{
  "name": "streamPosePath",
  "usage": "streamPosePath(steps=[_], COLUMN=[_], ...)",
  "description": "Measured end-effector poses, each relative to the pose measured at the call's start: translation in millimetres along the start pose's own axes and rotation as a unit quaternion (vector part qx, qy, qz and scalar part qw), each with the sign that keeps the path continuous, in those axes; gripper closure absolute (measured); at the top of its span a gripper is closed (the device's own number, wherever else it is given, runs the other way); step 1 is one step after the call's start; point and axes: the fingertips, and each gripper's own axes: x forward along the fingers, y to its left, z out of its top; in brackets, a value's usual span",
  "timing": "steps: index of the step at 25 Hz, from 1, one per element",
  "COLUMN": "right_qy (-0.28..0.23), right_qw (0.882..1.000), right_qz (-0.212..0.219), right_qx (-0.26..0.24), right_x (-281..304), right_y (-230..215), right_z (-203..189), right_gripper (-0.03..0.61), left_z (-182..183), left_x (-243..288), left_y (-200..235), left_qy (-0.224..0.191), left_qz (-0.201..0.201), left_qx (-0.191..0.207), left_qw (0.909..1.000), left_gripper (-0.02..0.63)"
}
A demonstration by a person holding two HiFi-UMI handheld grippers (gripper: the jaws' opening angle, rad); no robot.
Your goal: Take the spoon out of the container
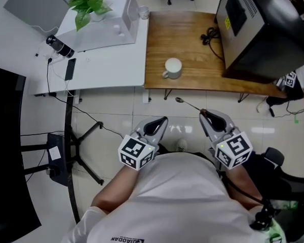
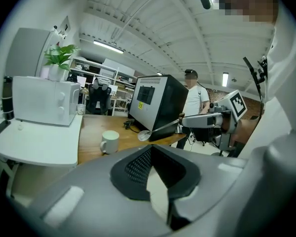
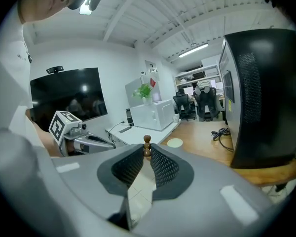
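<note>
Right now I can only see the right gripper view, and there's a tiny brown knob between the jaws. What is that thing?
Observer: It is the end of a handle. In the head view the spoon sticks out ahead of the right gripper, which is shut on it.
Operator: Is its round end inside the cup?
Observer: No. The round end hangs over the floor, short of the wooden table. The white mug stands apart from it on that table.
Operator: Is my other gripper holding anything?
Observer: No. Seen along its own jaws, the left gripper has nothing between them.
</note>
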Motion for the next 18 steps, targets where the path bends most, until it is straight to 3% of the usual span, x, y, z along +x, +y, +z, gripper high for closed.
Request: streamPosePath(steps=[8, 18], right_qy=[-0.01, 0.0], right_qw=[1.0, 0.998], right_qz=[-0.024, -0.052], right_qx=[0.012, 0.028], right_x=[0.0, 9.9], right_y=[19.6, 37.9], right_z=[8.5, 0.2], right_gripper=[0.526, 0.526], left_z=[17.7, 13.3], left_x=[-15.2, -27.2], left_y=[7.8, 23.4], left_qy=[-0.005, 0.002], left_qz=[-0.026, -0.056], left_qx=[0.036, 0.042], left_qw=[0.999, 0.9976], left_gripper=[0.609, 0.609])
